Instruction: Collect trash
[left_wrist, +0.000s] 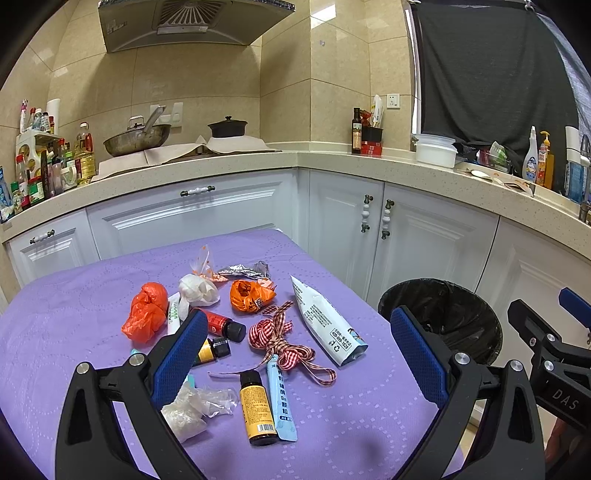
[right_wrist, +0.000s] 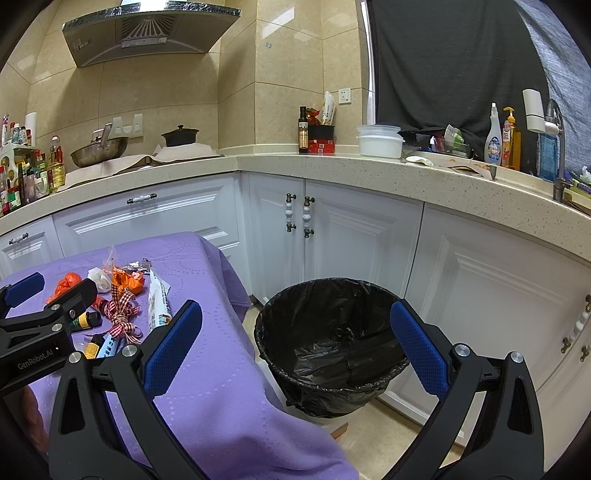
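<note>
Left gripper and right gripper, both spread wide, empty. Left finger hides part of the scattered trash on the purple-clothed table; black-lined round bin stands beside its edge.

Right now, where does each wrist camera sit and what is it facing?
Left wrist: on the left gripper, above the purple table, facing the trash pile; its own open blue fingers show.
Right wrist: on the right gripper, off the table's edge, facing the bin; its open fingers show.
Shared: bin, table, ribbon, each other's gripper.
</note>
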